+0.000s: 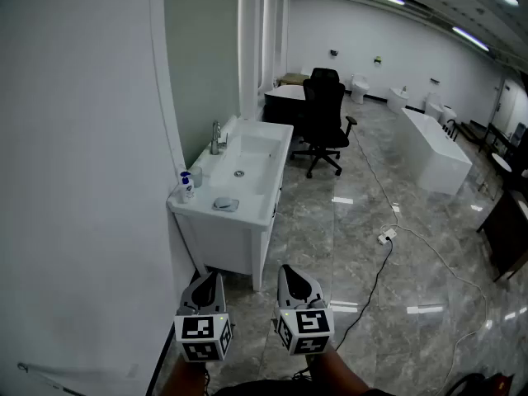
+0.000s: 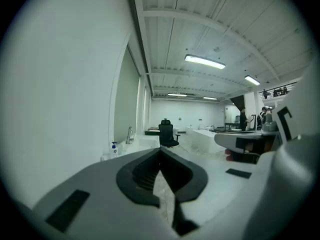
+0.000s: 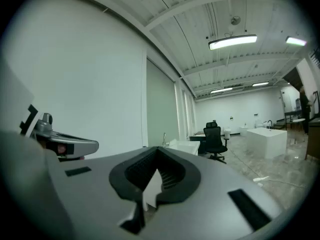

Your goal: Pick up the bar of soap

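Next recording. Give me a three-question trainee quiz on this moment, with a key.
1. True or false: the bar of soap lies untouched on the front ledge of the washbasin.
2. In the head view, what stands just left of the soap? A) a blue-capped bottle B) a mug C) a folded towel
3. Fill in: the left tongs and right tongs are both ____ and empty, held short of the basin.
Key: 1 true; 2 A; 3 shut.
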Tool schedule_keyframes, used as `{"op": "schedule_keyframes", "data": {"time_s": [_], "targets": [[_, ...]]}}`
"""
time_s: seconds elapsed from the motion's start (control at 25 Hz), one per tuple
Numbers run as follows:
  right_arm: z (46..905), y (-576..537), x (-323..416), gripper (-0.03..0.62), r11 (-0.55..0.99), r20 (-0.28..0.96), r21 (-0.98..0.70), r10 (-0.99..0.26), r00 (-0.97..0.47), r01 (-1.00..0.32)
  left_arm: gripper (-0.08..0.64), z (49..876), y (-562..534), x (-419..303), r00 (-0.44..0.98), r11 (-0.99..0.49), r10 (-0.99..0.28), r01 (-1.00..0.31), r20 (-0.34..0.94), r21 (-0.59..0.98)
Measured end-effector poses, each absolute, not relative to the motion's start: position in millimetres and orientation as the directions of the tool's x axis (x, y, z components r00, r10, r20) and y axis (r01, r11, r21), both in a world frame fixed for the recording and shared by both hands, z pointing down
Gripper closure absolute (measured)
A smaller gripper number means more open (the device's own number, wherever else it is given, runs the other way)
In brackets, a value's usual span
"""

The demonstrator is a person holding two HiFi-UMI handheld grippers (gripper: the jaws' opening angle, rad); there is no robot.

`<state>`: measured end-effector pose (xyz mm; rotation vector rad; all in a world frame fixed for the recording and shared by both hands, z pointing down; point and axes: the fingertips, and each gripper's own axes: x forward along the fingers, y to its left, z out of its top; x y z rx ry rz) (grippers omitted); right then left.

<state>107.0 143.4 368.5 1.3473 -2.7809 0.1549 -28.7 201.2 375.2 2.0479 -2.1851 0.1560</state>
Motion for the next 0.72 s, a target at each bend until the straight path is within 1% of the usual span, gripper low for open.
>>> {"op": "schedule_keyframes", "data": {"time_s": [0.48,0.72], "targets": [[371.9,144.8,122.3,0.588,0.622,0.094,-0.064,-0.775,-0.625,-0.78,0.552,377.9,202.1,-12.7,-0.056,0.061,-0.979,-0.998,0.195,0.019],[376.1,146.6,131.3,0.588,0.642,0.106,-0.096,-0.753,-0.649,-0.76,0.552,380.2,197.6,1.0,-0.06,0.065,-0.976,-0.998,0.208,0.017]]}}
